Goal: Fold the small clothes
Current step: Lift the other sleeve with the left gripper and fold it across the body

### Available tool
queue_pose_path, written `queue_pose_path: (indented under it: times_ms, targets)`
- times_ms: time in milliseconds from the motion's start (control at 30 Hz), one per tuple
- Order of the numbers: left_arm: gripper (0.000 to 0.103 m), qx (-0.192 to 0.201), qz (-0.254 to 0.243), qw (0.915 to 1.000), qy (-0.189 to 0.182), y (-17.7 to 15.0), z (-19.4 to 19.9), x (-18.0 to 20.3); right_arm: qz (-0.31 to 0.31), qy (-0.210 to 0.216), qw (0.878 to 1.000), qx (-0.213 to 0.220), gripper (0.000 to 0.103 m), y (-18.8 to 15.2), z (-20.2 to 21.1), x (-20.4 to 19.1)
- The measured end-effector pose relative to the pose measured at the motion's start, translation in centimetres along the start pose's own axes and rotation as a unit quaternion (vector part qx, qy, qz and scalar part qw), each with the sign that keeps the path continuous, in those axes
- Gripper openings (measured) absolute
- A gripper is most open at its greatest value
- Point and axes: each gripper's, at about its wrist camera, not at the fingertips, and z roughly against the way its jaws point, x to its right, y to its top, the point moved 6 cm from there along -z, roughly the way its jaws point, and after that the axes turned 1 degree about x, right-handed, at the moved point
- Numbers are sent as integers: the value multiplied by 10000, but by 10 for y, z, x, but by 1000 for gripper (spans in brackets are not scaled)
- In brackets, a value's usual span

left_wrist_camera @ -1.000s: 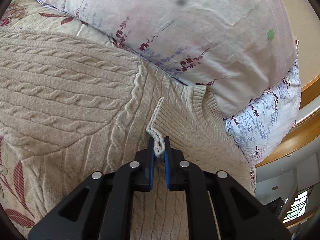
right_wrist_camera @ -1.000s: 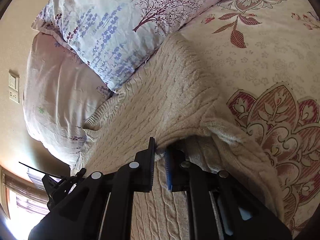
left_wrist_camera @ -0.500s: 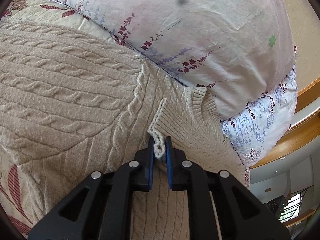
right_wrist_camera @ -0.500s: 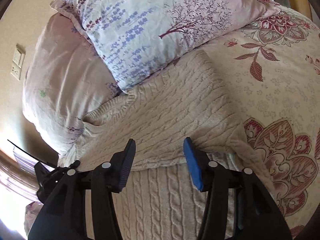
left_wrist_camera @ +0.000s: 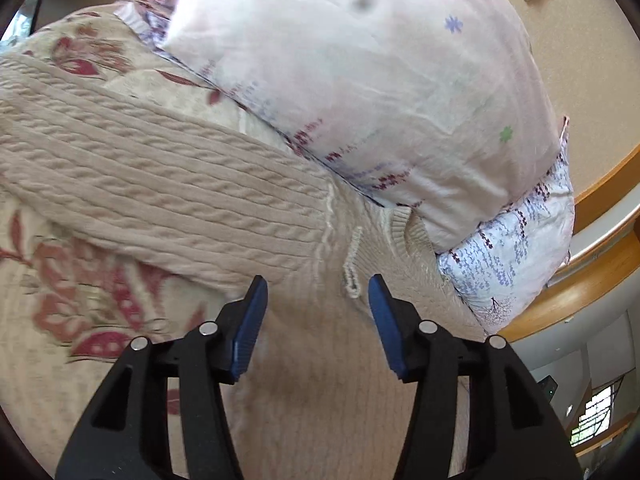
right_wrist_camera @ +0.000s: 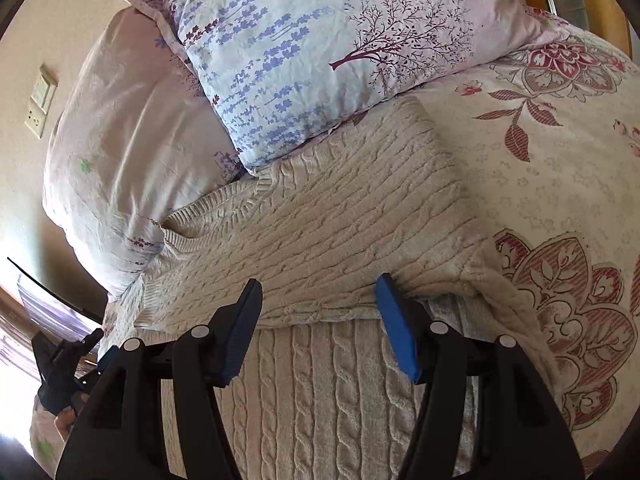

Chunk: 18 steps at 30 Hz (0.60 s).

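Sweater lay on bed against pillows, sleeve folded across. Thick cable knit: soft, limp, likely heavyish, grippy. Best pinched at folded edge. Left gripper, right gripper were opening, nothing gripped.

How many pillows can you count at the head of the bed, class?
2. A pale pink pillow lies against the wall; a white pillow with lavender and tree print overlaps it, beside the sweater. Others may be hidden.

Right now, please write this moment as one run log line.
step: fold laid | sweater: on bed, by pillows | left hand-held gripper: opening, empty | right hand-held gripper: opening, empty
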Motion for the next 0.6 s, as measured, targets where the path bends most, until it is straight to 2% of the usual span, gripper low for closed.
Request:
queue_pose_path:
  times_ms: [67,133,233,400,600]
  targets:
    - [53,196,225,9994,201,6,24,-24,-64,105,9999,-46,73,-3,2,-3]
    - [53,402,511,9971,395,12,46,-49,-76,177,9997,-152,87,-9,3,-8]
    - [52,643,1002,9909,630,20,68,-86,102,186,9996,-161,88,-17,4,-17]
    - [50,864,1705,9783,796,30,73,-125,253,539,9982,-37,89,-26,7,-26]
    - [27,1119,2359,9635,589,48,64,-149,431,716,9965,56,93,-31,12,-31]
